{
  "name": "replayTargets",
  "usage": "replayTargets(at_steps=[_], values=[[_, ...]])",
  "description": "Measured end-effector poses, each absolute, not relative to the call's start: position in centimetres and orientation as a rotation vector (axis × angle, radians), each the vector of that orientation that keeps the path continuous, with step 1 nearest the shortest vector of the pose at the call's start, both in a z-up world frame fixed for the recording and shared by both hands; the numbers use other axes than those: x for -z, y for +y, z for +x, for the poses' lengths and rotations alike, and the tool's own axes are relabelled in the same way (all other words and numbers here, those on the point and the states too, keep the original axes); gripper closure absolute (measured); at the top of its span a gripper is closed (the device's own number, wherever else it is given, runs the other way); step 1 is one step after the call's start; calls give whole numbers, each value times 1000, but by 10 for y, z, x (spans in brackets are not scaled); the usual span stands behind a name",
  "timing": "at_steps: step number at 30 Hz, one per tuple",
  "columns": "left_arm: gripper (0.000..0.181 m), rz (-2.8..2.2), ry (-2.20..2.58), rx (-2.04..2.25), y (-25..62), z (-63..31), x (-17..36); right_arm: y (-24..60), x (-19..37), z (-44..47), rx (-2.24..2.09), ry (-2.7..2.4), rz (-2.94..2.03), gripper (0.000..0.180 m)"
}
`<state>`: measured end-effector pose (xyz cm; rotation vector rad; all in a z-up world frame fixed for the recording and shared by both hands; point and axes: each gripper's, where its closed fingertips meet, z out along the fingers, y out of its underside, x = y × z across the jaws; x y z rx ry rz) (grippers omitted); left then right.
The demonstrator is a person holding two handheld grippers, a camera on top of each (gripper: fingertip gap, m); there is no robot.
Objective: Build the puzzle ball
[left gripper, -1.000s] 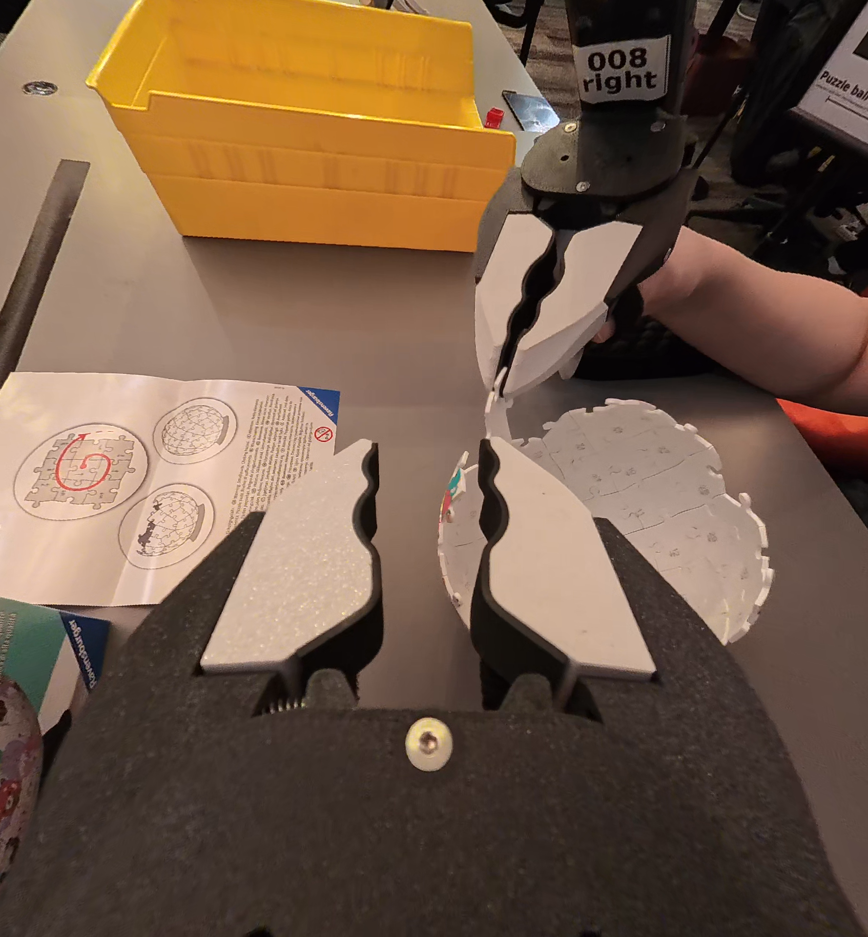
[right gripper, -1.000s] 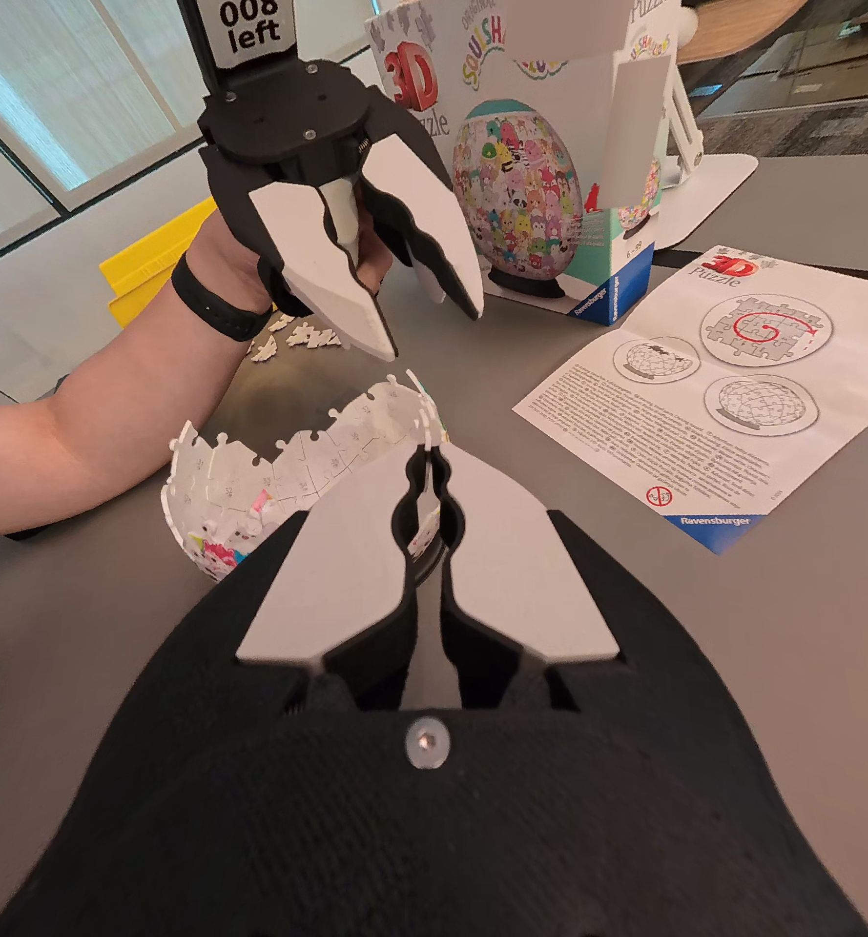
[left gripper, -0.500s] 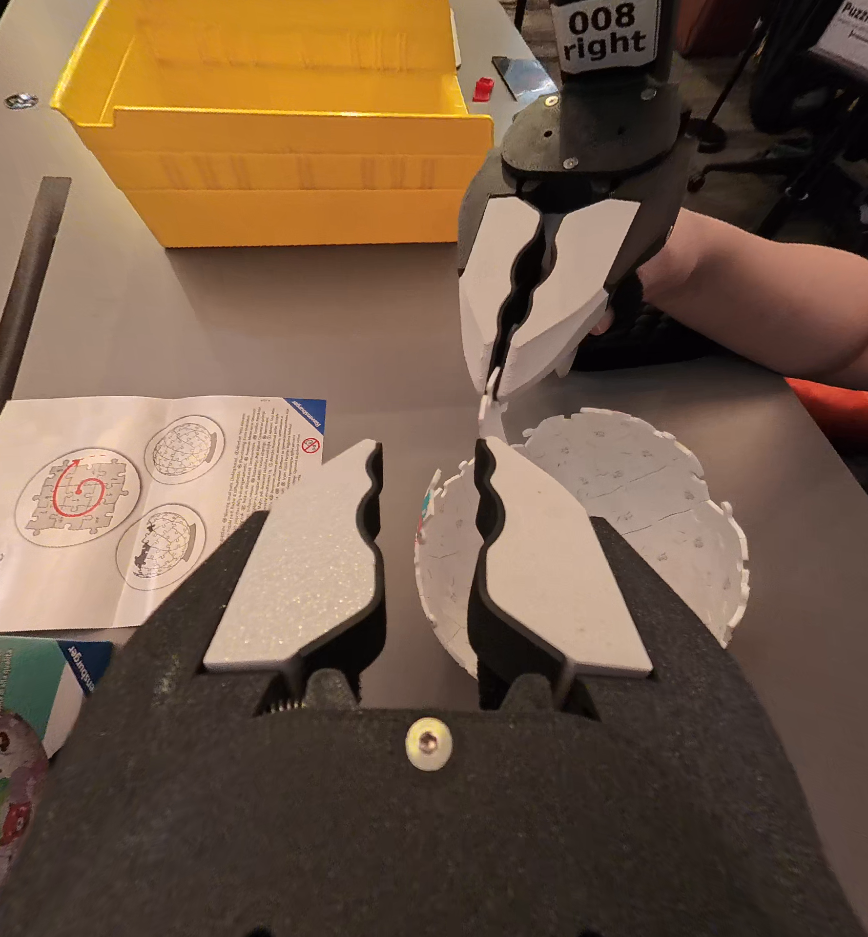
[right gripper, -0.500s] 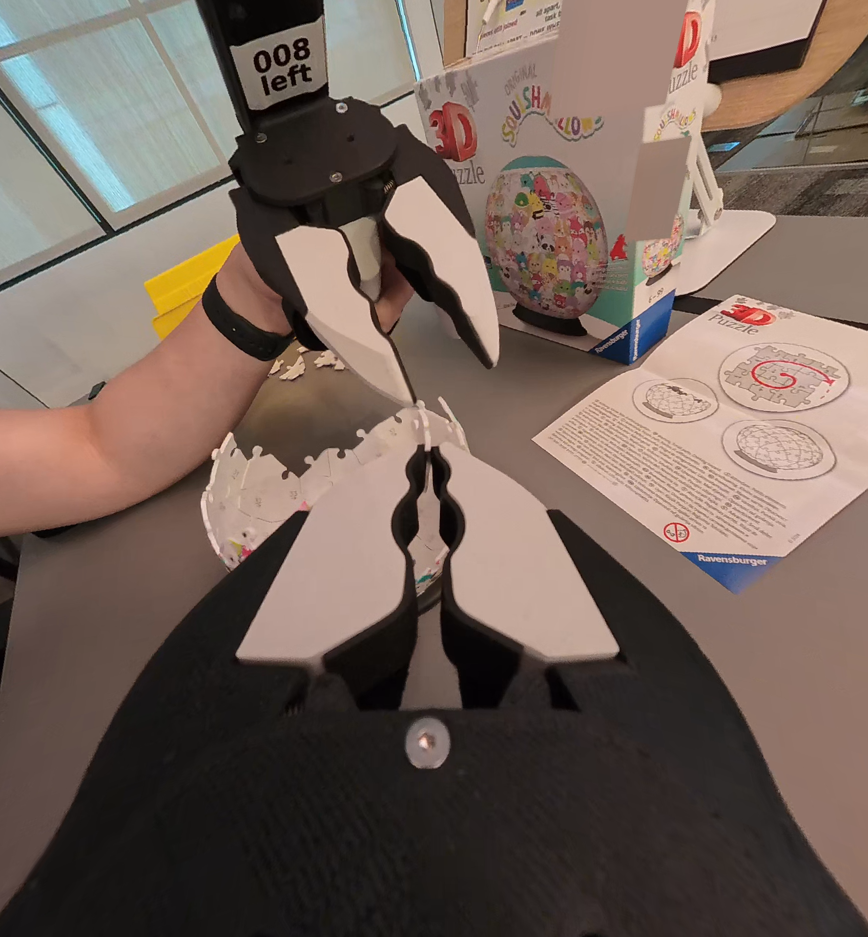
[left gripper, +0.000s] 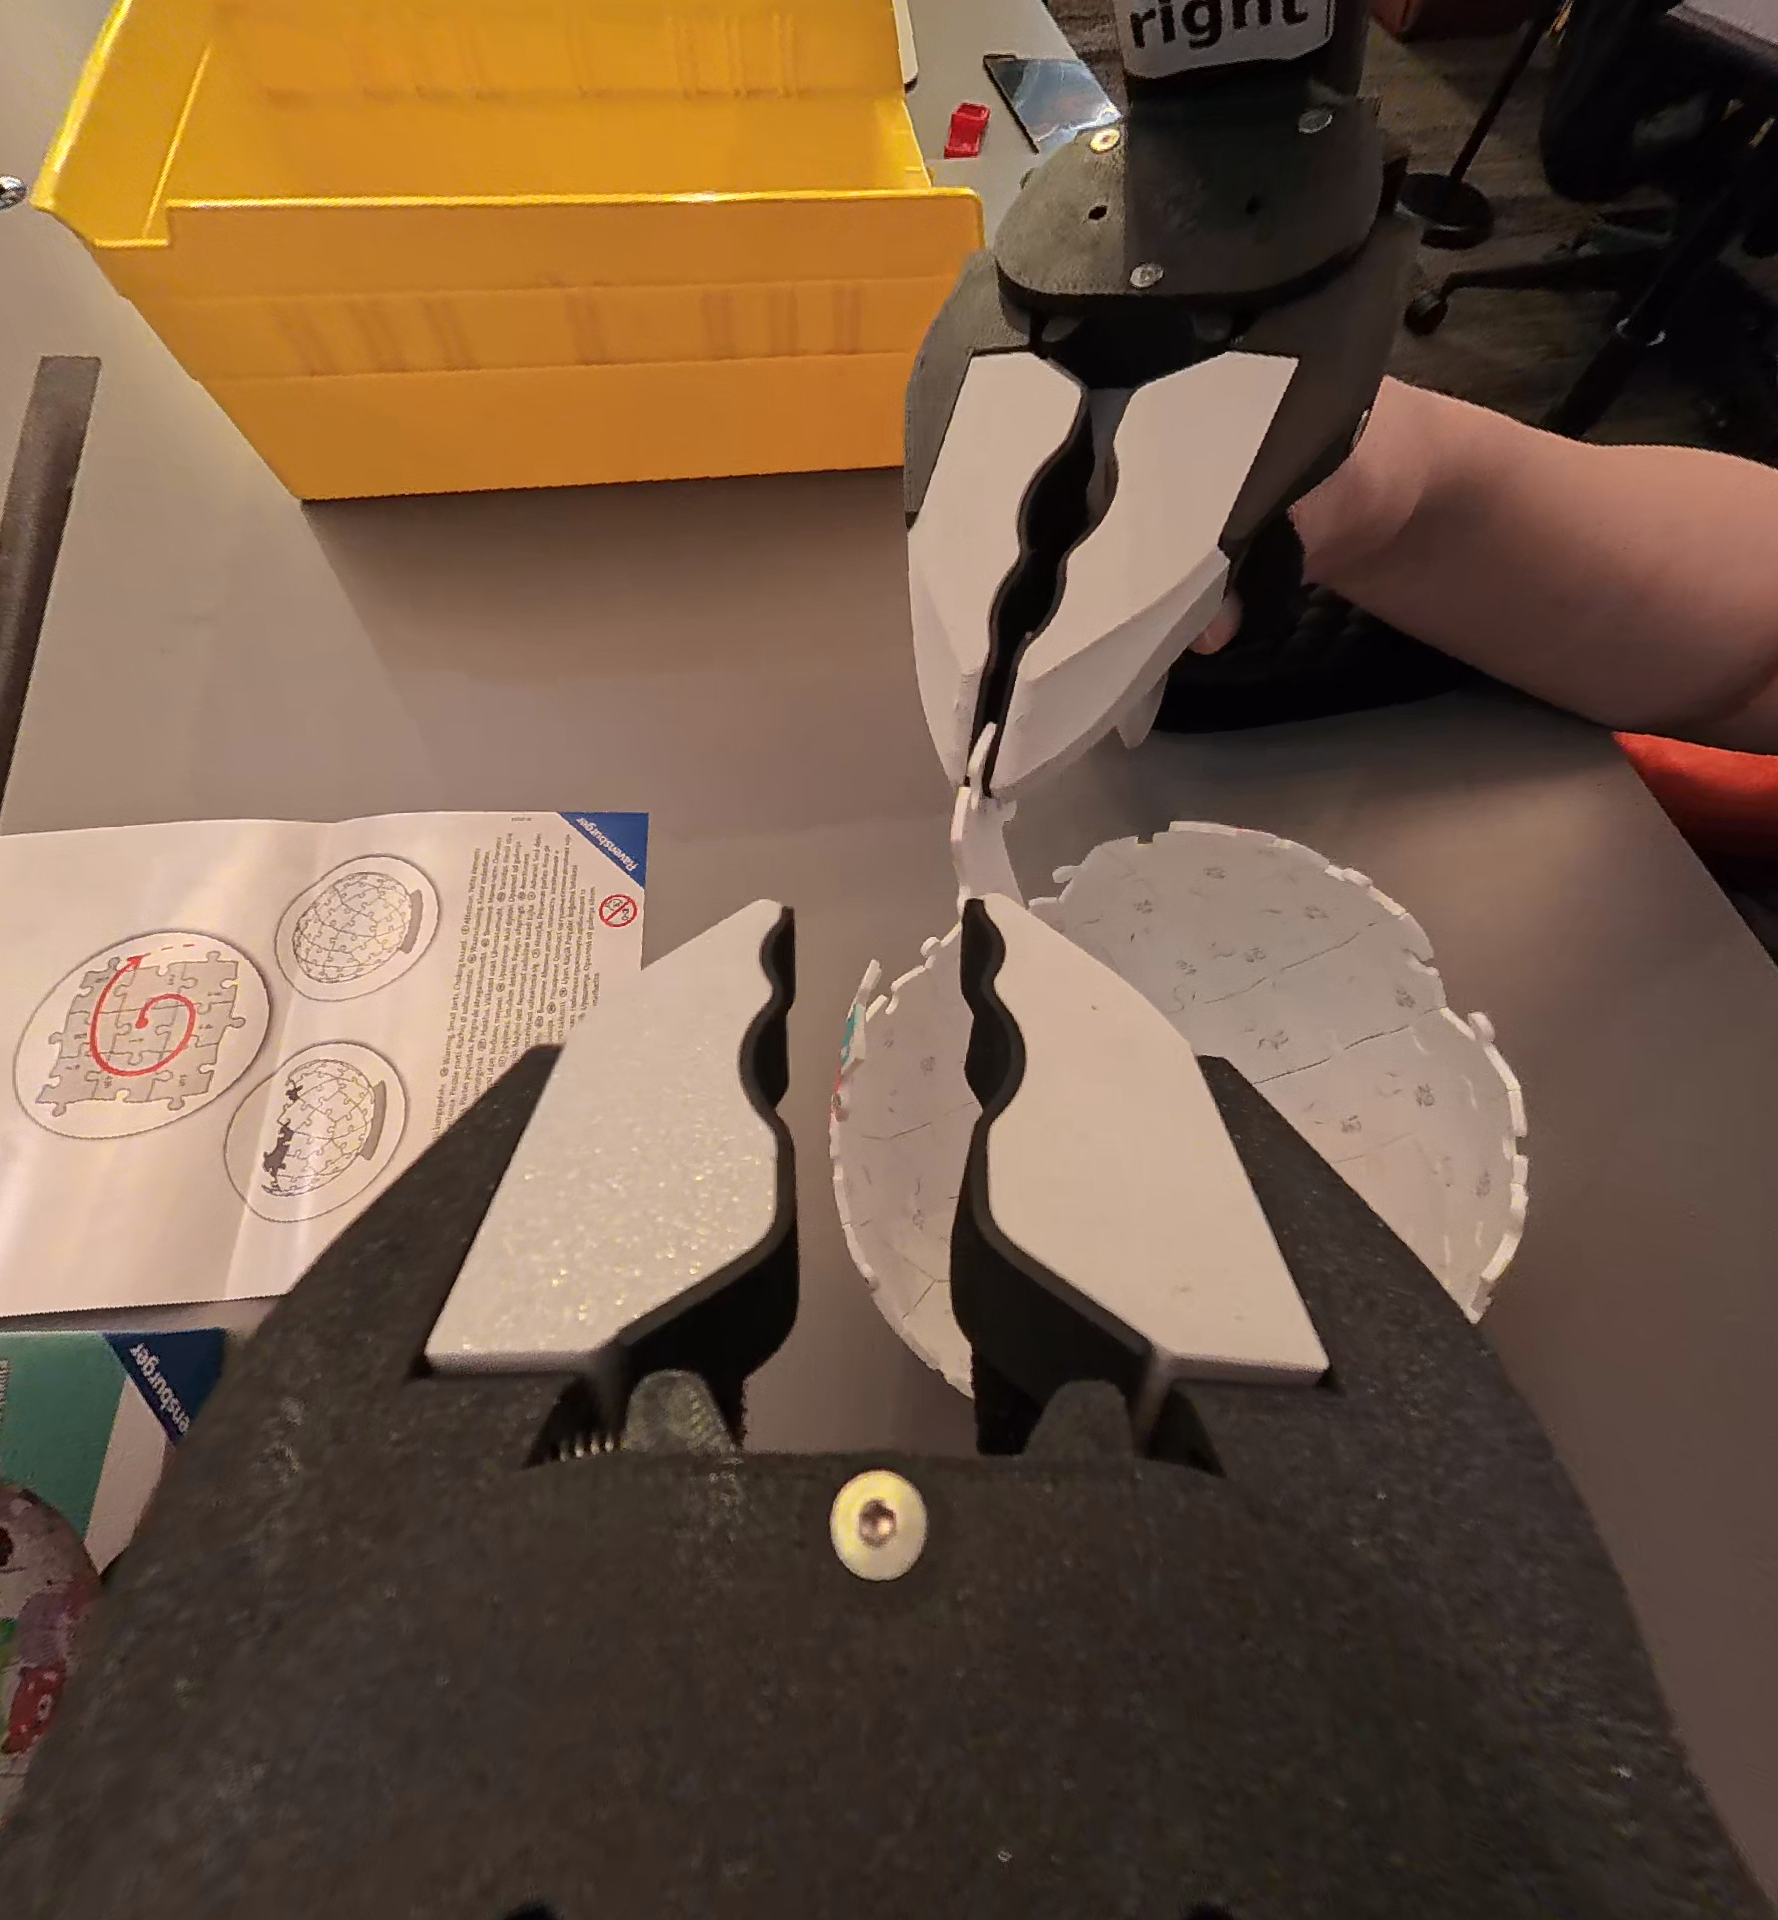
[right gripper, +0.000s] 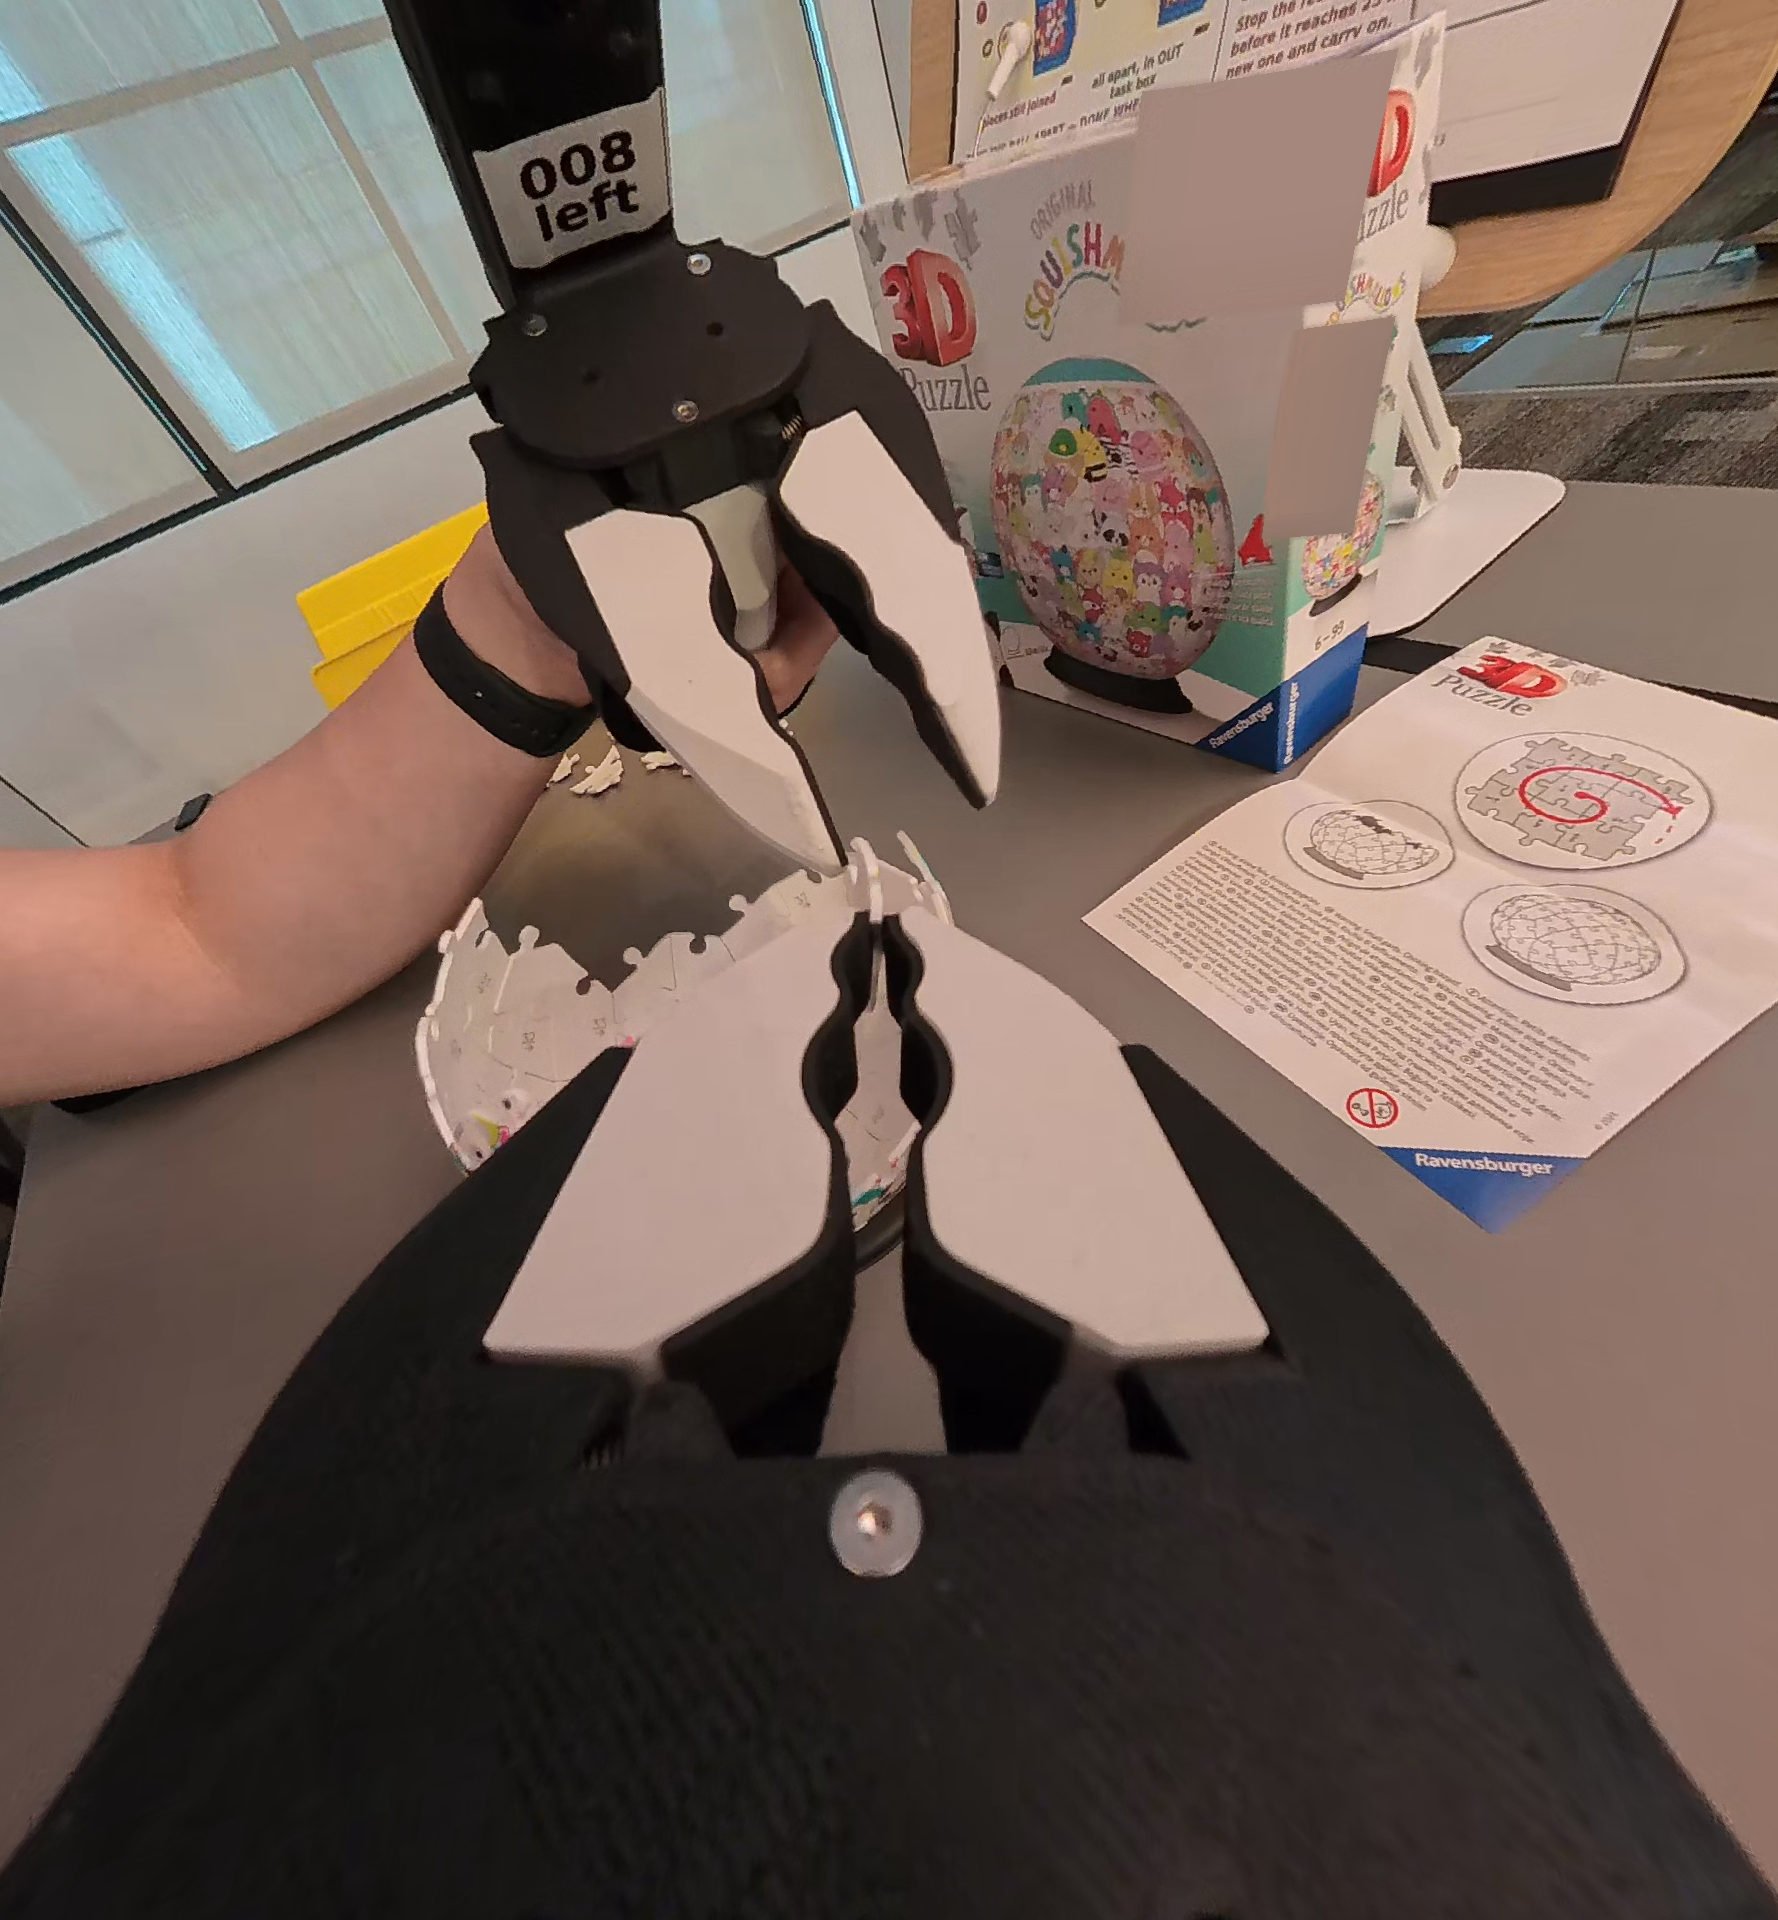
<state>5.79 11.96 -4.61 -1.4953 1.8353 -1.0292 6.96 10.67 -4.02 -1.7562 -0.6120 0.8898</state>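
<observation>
Sitting on the grey table [left gripper: 573, 665], the yellow bin [left gripper: 552, 312] was at the far side in the left wrist view, well apart from the work. The puzzle box [right gripper: 1155, 499] stood upright behind the folded instruction sheet [left gripper: 272, 1029].

The half-built puzzle ball [left gripper: 1311, 1049] lay as an open shell, white inner faces up, printed side down, near the table's middle between both tools.

The left gripper [left gripper: 874, 935] was spread wide with nothing held; its right finger [left gripper: 1103, 1143] hung over the shell's near rim, contact unclear.

The right gripper [right gripper: 874, 925] was clamped on a single curved piece [left gripper: 980, 852], pinched at its top tab, lower edge at the shell's rim. Whether it had seated could not be told.

Judgement: the shell looked light, thin and stiff per piece but weak at the seams, so it would likely skid or pop apart under side load. Best hold: brace the rim near the joint, push the piece along its curve. Loose pieces [right gripper: 604, 769] lay beyond.
</observation>
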Motion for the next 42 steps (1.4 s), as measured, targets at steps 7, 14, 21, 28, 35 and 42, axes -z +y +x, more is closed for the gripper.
replayTargets(at_steps=[7,14,21,28,35,42], values=[[157,-1441,1873,1056,108,58,40,102,24,68,-860,-641,-1653,177],[155,-1430,1869,1068,106,58,37,101,22,68,-869,-646,-1645,177],[150,-1456,1753,1238,110,58,20,100,22,66,-870,-654,-1649,177],[148,-1454,1810,1235,101,61,27,97,22,62,-863,-691,-1636,177],[175,-1416,1902,1239,87,63,34,96,25,59,-834,-725,-1636,177],[179,-1406,1871,1251,90,65,30,99,21,62,-836,-688,-1614,176]])
